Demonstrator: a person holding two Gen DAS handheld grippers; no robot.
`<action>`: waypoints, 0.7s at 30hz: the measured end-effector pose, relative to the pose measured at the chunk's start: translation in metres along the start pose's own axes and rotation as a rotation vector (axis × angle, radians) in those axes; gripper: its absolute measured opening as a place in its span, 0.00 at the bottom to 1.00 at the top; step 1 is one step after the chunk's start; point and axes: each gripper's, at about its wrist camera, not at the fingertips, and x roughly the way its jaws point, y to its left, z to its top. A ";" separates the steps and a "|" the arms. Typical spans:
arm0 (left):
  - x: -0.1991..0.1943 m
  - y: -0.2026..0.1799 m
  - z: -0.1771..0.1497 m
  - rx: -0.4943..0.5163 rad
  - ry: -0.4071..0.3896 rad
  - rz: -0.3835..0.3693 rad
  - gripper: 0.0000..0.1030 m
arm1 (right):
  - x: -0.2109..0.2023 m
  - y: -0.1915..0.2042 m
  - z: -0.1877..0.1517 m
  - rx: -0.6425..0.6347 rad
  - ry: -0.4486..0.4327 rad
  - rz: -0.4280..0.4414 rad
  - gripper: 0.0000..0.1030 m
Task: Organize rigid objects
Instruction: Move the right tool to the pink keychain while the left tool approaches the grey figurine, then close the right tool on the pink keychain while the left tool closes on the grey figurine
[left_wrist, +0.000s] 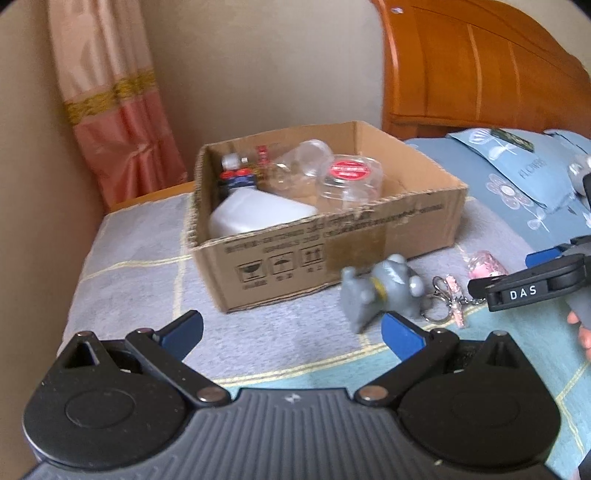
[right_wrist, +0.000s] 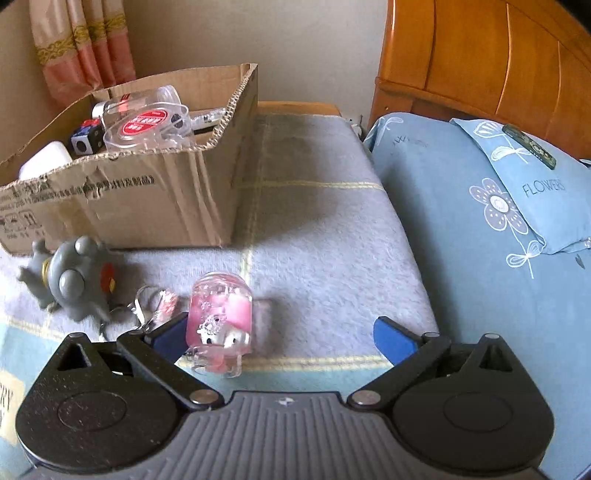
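A cardboard box (left_wrist: 369, 236) (right_wrist: 155, 206) sits on the grey blanket, holding clear plastic jars (left_wrist: 351, 181) (right_wrist: 147, 125), a white container (left_wrist: 258, 214) and small bottles. In front of it lie a grey figurine (left_wrist: 380, 291) (right_wrist: 74, 284), a keychain (left_wrist: 447, 302) (right_wrist: 155, 306) and a pink clear bottle (left_wrist: 484, 266) (right_wrist: 221, 317). My left gripper (left_wrist: 291, 332) is open, low over the blanket, its right finger just below the figurine. My right gripper (right_wrist: 280, 336) is open, with the pink bottle between its fingers, close to the left one. The right gripper's body (left_wrist: 532, 288) shows in the left wrist view.
A blue flowered pillow (right_wrist: 517, 195) (left_wrist: 517, 173) lies to the right, before a wooden headboard (right_wrist: 480, 59) (left_wrist: 480, 62). A pink curtain (left_wrist: 110, 110) (right_wrist: 74, 48) hangs at the back left. Grey blanket (right_wrist: 314, 221) (left_wrist: 129, 266) stretches right of the box.
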 end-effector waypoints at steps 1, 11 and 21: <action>0.002 -0.003 0.001 0.009 0.001 -0.009 0.99 | -0.001 -0.001 -0.002 -0.006 0.002 0.000 1.00; 0.036 -0.039 0.012 0.061 0.039 -0.095 0.99 | -0.009 -0.009 -0.014 -0.039 -0.018 0.025 1.00; 0.074 -0.050 0.016 0.019 0.099 -0.064 1.00 | -0.011 -0.008 -0.014 -0.151 -0.026 0.121 1.00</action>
